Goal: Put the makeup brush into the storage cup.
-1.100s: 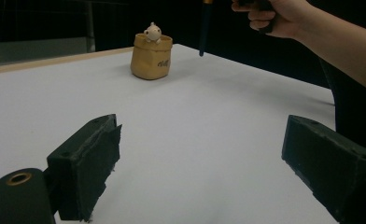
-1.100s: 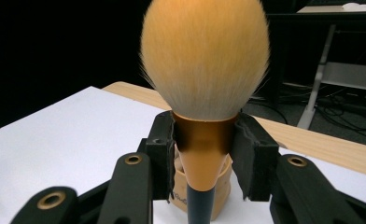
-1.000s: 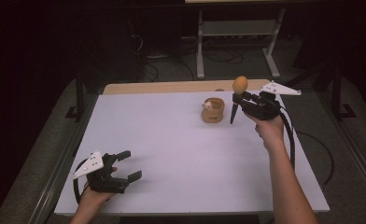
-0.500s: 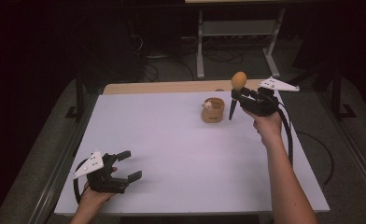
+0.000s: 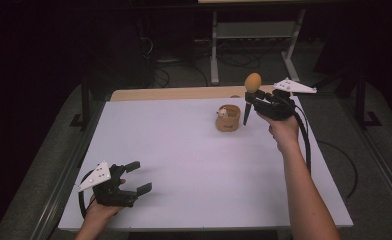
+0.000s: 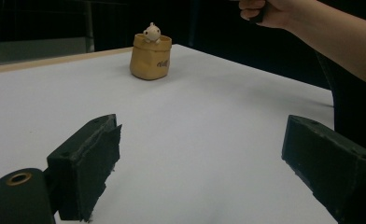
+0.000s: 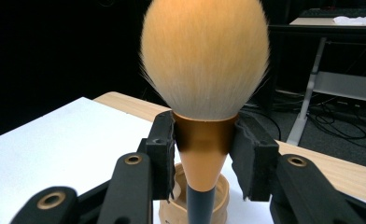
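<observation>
1. Right tongs are clamped on the copper collar of a makeup brush, bristles up, dark handle hanging down. In the high view the brush is held in the air just beside the little tan pot at the far side of the white surface.
2. Left tongs rest wide open at the near left corner, holding nothing, well apart from the pot.
3. Risk one: the collar tapers, so a slack squeeze could let the brush slide down through the pads.
4. Risk two: the handle tip could catch the rim and tip the light pot, since nothing steadies it.
5. Risk three: a small figure already sits in the pot and may block the handle.
</observation>
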Available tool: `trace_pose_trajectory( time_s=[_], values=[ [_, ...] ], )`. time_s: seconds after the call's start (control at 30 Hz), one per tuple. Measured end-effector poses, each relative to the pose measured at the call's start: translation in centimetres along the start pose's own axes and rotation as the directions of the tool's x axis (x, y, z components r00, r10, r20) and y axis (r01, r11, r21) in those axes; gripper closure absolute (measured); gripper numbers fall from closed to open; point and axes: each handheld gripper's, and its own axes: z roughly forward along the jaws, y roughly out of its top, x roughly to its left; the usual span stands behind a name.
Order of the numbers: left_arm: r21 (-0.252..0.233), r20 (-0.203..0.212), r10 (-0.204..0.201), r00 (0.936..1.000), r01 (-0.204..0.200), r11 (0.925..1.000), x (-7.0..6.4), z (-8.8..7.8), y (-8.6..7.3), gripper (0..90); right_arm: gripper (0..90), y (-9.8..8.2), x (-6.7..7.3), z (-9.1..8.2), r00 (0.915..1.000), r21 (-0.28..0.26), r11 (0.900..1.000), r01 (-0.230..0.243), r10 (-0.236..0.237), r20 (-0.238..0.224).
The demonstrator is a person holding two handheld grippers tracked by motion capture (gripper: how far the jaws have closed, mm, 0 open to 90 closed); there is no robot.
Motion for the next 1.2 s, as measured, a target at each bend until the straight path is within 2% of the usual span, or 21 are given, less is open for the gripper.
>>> trace_pose_trajectory(
  time_s=[0.77, 0.83, 1.0, 1.1, 1.2],
  values=[
    [0.000, 0.000, 0.007, 1.0000, -0.007, 1.0000, 0.0, -0.1, 0.0, 10.8, 61.2, 1.2, 0.2, 1.3, 0.9998, -0.016, 1.000, 0.017, -0.017, 0.014],
    [-0.001, 0.000, 0.005, 1.0000, -0.005, 1.0000, 0.0, -0.1, 0.0, 10.8, 61.2, 1.4, 0.4, 1.5, 0.9999, -0.014, 1.000, 0.006, -0.006, 0.014],
    [-0.002, 0.000, 0.005, 1.0000, -0.005, 1.0000, 0.1, -0.1, 0.0, 10.8, 61.3, 1.7, 0.5, 2.0, 0.9994, -0.018, 0.999, 0.028, -0.028, 0.022],
    [-0.001, 0.001, 0.011, 0.9999, -0.011, 0.9999, 0.1, -0.1, 0.0, 10.8, 61.2, 1.8, 0.6, 2.2, 0.9997, -0.014, 1.000, 0.018, -0.018, 0.019],
    [-0.001, -0.001, 0.000, 1.0000, 0.000, 1.0000, 0.0, -0.1, 0.0, 10.8, 61.3, 1.9, 0.6, 2.4, 0.9996, -0.019, 1.000, 0.022, -0.021, 0.018]
  ],
)
